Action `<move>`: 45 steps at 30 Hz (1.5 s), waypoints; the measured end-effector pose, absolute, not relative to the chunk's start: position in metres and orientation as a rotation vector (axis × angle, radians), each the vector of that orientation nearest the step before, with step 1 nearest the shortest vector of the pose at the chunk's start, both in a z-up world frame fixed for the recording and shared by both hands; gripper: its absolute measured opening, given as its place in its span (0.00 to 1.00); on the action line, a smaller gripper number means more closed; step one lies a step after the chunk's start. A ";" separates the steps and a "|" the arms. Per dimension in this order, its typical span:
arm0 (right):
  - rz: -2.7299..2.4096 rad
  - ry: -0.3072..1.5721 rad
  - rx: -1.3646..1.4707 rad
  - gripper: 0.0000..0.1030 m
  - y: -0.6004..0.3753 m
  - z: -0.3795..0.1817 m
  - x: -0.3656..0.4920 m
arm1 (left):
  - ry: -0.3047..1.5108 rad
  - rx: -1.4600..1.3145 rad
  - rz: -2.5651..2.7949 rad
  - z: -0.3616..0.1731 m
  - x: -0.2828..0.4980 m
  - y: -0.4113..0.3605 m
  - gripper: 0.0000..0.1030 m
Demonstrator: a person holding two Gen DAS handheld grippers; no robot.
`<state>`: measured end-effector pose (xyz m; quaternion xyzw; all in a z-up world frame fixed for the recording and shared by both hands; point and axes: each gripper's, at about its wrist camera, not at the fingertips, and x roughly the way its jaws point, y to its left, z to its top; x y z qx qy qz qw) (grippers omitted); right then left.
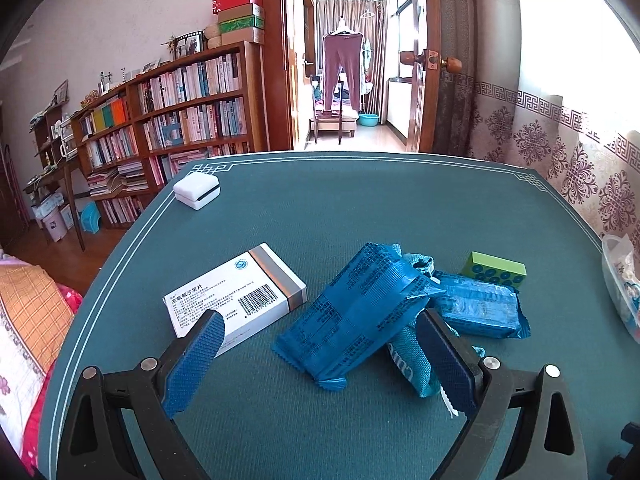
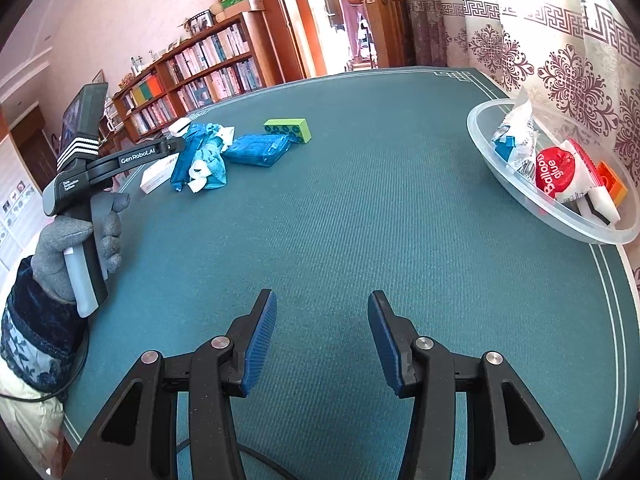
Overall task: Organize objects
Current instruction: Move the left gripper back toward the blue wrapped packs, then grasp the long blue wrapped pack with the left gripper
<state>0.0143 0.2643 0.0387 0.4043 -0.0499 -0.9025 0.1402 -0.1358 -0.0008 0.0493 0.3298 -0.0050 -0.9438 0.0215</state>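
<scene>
My left gripper (image 1: 320,336) is open, its jaws on either side of a blue snack packet (image 1: 352,312) that leans on a teal pouch (image 1: 408,360). A white medicine box (image 1: 236,292) lies by its left finger. A second blue packet (image 1: 476,308) and a green toy brick (image 1: 494,270) lie to the right. In the right wrist view the same pile (image 2: 208,156) sits at the far left with the brick (image 2: 288,130). My right gripper (image 2: 322,322) is open and empty above the table's near middle.
A clear plastic bowl (image 2: 520,196) at the table's right edge holds a balloon glue bag (image 2: 560,172), an orange brick (image 2: 610,182) and other packets. A small white box (image 1: 197,190) sits at the table's far left corner. The table (image 2: 360,220) has a green cloth.
</scene>
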 end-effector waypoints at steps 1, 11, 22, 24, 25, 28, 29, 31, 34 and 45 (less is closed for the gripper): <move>-2.606 -0.141 1.168 0.48 0.263 0.039 0.014 | -0.021 1.034 -2.925 0.047 -0.139 0.000 0.93; -2.600 -0.127 1.195 0.48 0.255 0.036 0.008 | -0.048 1.068 -2.982 0.044 -0.156 0.005 0.83; -2.580 -0.104 1.206 0.48 0.240 0.034 0.003 | 0.085 1.148 -3.057 0.043 -0.156 -0.003 0.59; -2.579 -0.100 1.208 0.48 0.238 0.034 0.002 | 0.098 1.153 -3.064 0.043 -0.156 -0.004 0.58; -2.579 -0.099 1.209 0.48 0.238 0.033 0.002 | 0.105 1.153 -3.065 0.043 -0.156 -0.004 0.58; -2.576 -0.096 1.214 0.48 0.235 0.032 0.001 | 0.125 1.138 -3.061 0.042 -0.158 -0.005 0.58; -2.573 -0.094 1.216 0.48 0.234 0.032 0.000 | 0.127 1.135 -3.065 0.041 -0.158 -0.005 0.58; -2.567 -0.089 1.216 0.48 0.231 0.031 0.000 | 0.132 1.130 -3.072 0.041 -0.159 -0.006 0.58; -2.559 -0.081 1.217 0.48 0.226 0.030 0.001 | 0.154 1.132 -3.084 0.039 -0.160 -0.008 0.58; -2.564 -0.083 1.206 0.48 0.220 0.033 0.007 | 0.139 1.179 -3.113 0.044 -0.150 -0.003 0.22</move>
